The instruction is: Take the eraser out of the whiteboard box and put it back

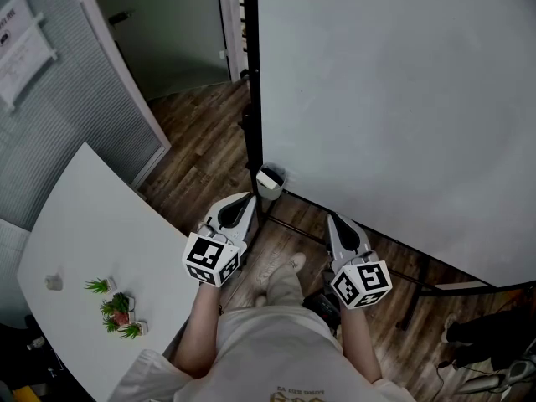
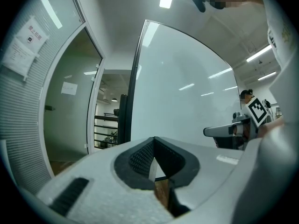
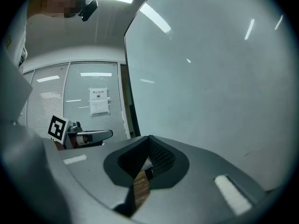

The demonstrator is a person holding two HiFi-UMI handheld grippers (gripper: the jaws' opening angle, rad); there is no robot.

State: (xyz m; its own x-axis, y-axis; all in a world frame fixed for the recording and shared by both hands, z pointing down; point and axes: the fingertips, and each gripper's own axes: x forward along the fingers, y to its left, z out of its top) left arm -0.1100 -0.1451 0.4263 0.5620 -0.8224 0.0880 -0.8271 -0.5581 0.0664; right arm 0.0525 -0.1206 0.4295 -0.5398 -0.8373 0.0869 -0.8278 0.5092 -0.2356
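A small white whiteboard box (image 1: 270, 181) hangs at the lower left corner of the big whiteboard (image 1: 394, 99); something dark lies in its top, and I cannot tell whether that is the eraser. My left gripper (image 1: 247, 199) is shut and empty, its tip just below and left of the box. My right gripper (image 1: 333, 219) is also shut and empty, a little right of the box, below the board's bottom edge. In the left gripper view the left gripper (image 2: 154, 141) faces the whiteboard (image 2: 187, 87). In the right gripper view the right gripper (image 3: 149, 141) faces the whiteboard (image 3: 215, 78) too.
A white table (image 1: 92, 224) with small green plant ornaments (image 1: 117, 310) stands at the left. The whiteboard's dark stand post (image 1: 251, 99) and floor rails (image 1: 419, 275) run over the wood floor (image 1: 201, 141). A glass partition and door are at the far left.
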